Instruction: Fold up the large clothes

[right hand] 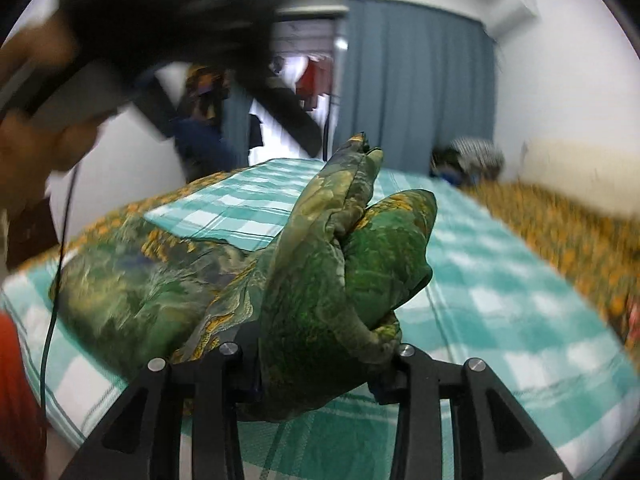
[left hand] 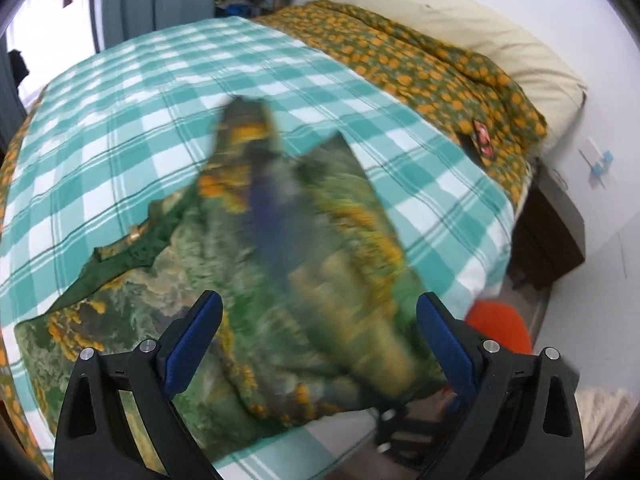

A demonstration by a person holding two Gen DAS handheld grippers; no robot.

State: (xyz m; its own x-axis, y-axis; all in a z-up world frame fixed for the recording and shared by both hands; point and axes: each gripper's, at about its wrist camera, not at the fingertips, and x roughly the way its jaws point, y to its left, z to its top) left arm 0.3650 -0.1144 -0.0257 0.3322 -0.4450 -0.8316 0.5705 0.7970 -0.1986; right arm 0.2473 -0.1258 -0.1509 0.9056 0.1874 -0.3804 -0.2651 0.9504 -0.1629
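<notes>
A large green garment point(left hand: 256, 264) with orange and blue print lies bunched on the teal-and-white checked bed sheet point(left hand: 160, 80), blurred by motion. My left gripper point(left hand: 319, 298) hovers above its near part, blue pads point(left hand: 196, 340) wide apart and nothing between them. In the right wrist view my right gripper point(right hand: 320, 360) is shut on a thick fold of the same garment point(right hand: 320, 280), lifted off the sheet point(right hand: 500, 280); the cloth hides the fingertips. A hand with the other device point(right hand: 120, 52) shows blurred at the upper left.
An orange-flowered blanket point(left hand: 420, 64) and a cream pillow point(left hand: 460, 20) lie along the far right of the bed. A dark bedside cabinet point(left hand: 552, 232) and an orange object point(left hand: 500, 328) sit beyond the bed edge. Blue curtains point(right hand: 416, 80) hang behind.
</notes>
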